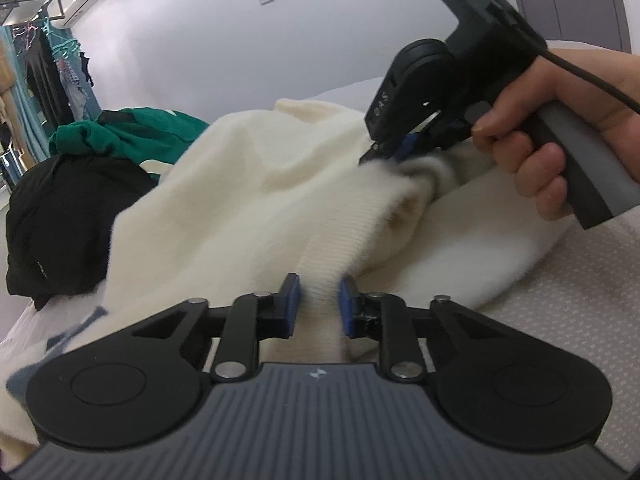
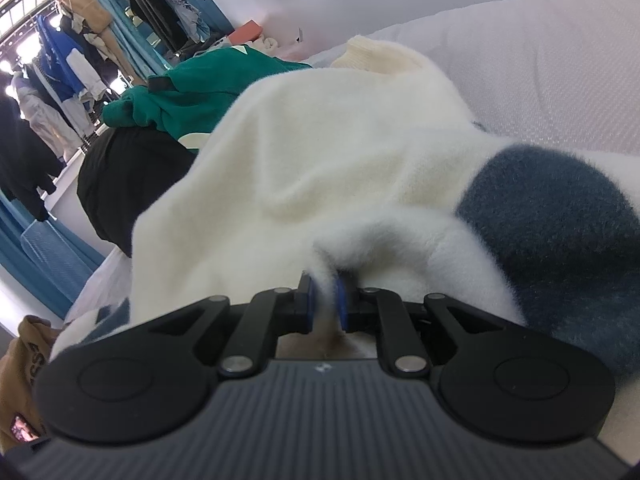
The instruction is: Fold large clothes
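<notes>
Left gripper (image 1: 318, 304): jaws clamped on cream sweater (image 1: 248, 200) ribbed hem, lower centre.
Right gripper (image 2: 324, 300): jaws pinching fluffy sweater fold.

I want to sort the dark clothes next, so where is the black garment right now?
The black garment lies at the left in both wrist views, on the bed beside the cream sweater, with the green garment just behind it.
</notes>
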Demonstrator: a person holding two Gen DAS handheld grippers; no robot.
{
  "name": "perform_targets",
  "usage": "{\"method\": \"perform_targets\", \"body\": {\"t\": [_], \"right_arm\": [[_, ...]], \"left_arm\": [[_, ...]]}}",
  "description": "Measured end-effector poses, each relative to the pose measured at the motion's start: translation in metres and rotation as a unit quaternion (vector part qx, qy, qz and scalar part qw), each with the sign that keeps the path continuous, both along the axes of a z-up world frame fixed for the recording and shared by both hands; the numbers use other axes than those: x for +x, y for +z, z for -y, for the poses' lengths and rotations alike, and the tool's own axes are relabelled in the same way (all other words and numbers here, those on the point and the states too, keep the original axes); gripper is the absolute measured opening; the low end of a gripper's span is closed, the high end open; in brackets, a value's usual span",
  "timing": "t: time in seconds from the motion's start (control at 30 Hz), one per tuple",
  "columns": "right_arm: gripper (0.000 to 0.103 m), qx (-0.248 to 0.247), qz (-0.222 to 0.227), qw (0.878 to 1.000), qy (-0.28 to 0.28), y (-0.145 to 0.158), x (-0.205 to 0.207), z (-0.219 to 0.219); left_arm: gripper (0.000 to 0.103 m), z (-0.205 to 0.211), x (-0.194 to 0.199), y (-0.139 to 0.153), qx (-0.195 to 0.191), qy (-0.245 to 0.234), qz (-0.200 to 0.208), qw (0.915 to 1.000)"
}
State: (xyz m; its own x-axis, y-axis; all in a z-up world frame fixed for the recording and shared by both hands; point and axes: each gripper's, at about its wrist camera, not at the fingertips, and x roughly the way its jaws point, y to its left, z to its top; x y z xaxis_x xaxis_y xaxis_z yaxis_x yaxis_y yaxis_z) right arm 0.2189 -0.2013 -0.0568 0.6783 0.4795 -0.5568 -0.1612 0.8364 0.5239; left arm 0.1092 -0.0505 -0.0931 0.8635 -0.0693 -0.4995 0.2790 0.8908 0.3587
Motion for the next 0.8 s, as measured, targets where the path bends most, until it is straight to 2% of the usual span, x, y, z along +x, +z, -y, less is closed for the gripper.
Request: {"method": "perform_targets", "body": {"t": [0.17,0.27,0.33,0.4,0.43,0.47,0.5,0.6,0.67,0.7,0.8], "right_arm": [[0.018,-0.016,0.012,1.000,0.005,0.009,-0.009,-0.002],[0.020,-0.026,0.028,0.999,0.014,0.021,-0.018,-0.002],[0.028,-0.036,0.043,0.998,0.023,0.030,-0.027,-0.004],[0.047,-0.053,0.064,0.996,0.029,0.041,-0.040,-0.006],[0.053,-0.061,0.071,0.995,0.031,0.045,-0.046,-0.007],[0.065,-0.069,0.082,0.994,0.035,0.050,-0.054,-0.009],[0.070,-0.076,0.091,0.992,0.041,0.053,-0.061,-0.011],[0.070,-0.108,0.119,0.984,0.073,0.062,-0.085,-0.024],[0.072,-0.139,0.146,0.975,0.097,0.066,-0.099,-0.040],[0.072,-0.156,0.163,0.968,0.110,0.067,-0.105,-0.050],[0.072,-0.204,0.198,0.951,0.125,0.065,-0.112,-0.077]], "left_arm": [[0.011,-0.014,0.002,0.013,-0.039,0.022,0.013,0.9989],[0.010,-0.033,0.003,0.028,-0.093,0.049,0.028,0.9941],[0.009,-0.049,0.003,0.038,-0.145,0.055,0.031,0.9874],[0.009,-0.068,0.007,0.046,-0.205,0.061,0.017,0.9766],[0.009,-0.077,0.009,0.049,-0.238,0.064,0.006,0.9691],[0.009,-0.085,0.011,0.051,-0.263,0.068,-0.002,0.9625],[0.009,-0.092,0.012,0.051,-0.283,0.072,-0.009,0.9564],[0.009,-0.105,0.016,0.052,-0.325,0.077,-0.027,0.9422],[0.009,-0.110,0.016,0.053,-0.348,0.078,-0.035,0.9335],[0.009,-0.112,0.016,0.054,-0.355,0.078,-0.037,0.9309],[0.009,-0.112,0.013,0.057,-0.355,0.073,-0.032,0.9313]]}}
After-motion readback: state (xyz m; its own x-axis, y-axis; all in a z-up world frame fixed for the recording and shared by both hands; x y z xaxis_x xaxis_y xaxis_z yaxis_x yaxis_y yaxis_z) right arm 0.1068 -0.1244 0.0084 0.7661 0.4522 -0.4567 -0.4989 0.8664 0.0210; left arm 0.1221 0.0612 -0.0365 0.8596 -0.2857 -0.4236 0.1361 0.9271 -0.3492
